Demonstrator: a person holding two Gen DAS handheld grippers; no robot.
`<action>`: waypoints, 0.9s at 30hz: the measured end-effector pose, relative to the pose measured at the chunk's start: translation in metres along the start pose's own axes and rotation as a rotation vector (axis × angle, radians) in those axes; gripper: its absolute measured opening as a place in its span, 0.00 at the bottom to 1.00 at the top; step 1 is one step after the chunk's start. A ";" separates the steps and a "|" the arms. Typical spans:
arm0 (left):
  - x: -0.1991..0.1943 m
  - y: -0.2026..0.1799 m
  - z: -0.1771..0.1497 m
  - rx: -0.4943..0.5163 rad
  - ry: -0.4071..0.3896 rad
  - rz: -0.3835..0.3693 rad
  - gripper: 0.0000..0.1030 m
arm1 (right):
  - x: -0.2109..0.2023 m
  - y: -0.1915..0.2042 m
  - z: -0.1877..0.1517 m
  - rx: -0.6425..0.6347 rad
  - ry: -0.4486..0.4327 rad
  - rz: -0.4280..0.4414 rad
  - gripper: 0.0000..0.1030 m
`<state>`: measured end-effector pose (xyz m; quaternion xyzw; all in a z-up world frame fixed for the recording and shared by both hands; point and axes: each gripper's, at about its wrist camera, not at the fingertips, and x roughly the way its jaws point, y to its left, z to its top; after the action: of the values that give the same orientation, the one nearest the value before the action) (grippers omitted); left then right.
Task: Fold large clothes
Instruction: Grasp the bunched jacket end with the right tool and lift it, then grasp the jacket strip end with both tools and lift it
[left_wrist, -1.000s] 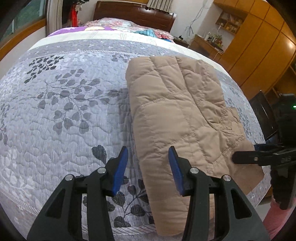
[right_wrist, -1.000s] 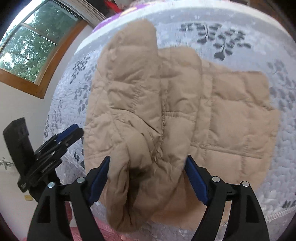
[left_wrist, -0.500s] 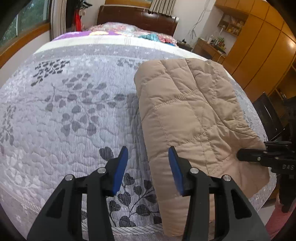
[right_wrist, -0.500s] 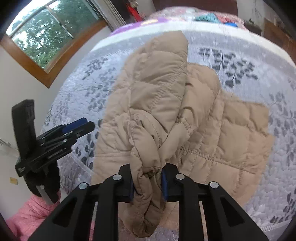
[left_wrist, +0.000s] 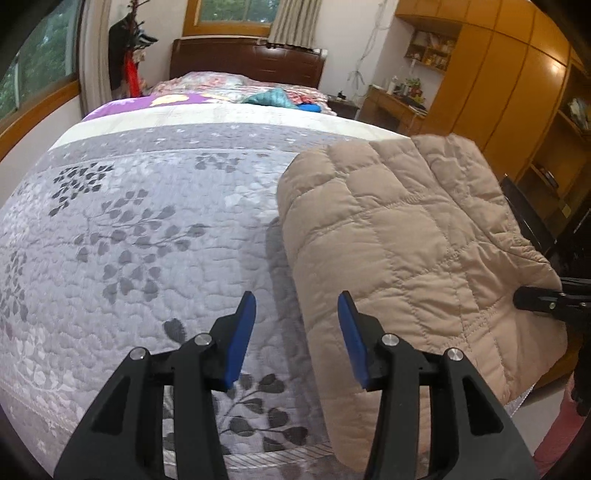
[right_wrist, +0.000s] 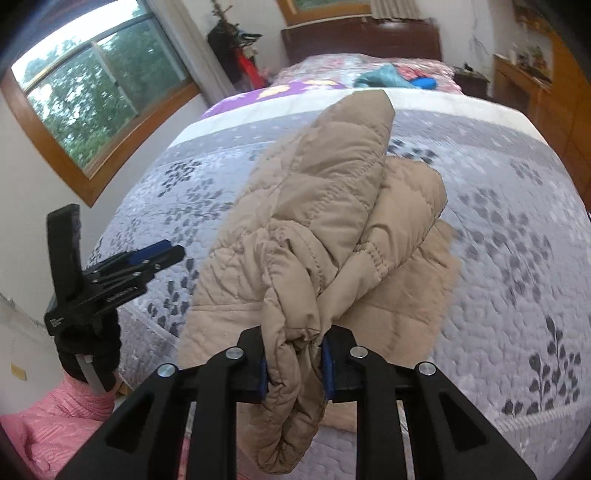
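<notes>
Beige quilted padded jacket (right_wrist: 332, 229) lies on the grey leaf-patterned bed (left_wrist: 147, 240); the right gripper (right_wrist: 291, 363) jaws have just clenched its bunched near edge, lifting it for folding. Left gripper (left_wrist: 297, 332) jaws are released.

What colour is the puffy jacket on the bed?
Tan, a light beige; the jacket shows best in the left wrist view.

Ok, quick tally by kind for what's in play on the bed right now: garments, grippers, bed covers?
Tan quilted jacket: 1
Grippers: 2, the left gripper open and empty, the right gripper shut on the jacket's bunched edge
Grey leaf-print bedspread: 1
Total: 4
</notes>
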<state>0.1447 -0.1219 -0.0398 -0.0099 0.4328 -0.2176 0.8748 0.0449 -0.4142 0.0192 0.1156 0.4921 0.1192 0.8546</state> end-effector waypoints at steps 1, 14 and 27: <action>0.003 -0.004 -0.001 0.006 0.005 -0.003 0.45 | 0.002 -0.009 -0.004 0.024 0.005 -0.001 0.21; 0.048 -0.043 -0.024 0.118 0.087 -0.003 0.46 | 0.061 -0.089 -0.052 0.215 0.059 0.097 0.23; 0.058 -0.043 -0.027 0.111 0.090 0.005 0.46 | 0.091 -0.103 -0.062 0.219 0.034 0.188 0.26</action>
<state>0.1388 -0.1786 -0.0916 0.0493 0.4589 -0.2395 0.8542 0.0448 -0.4774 -0.1178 0.2518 0.5038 0.1461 0.8133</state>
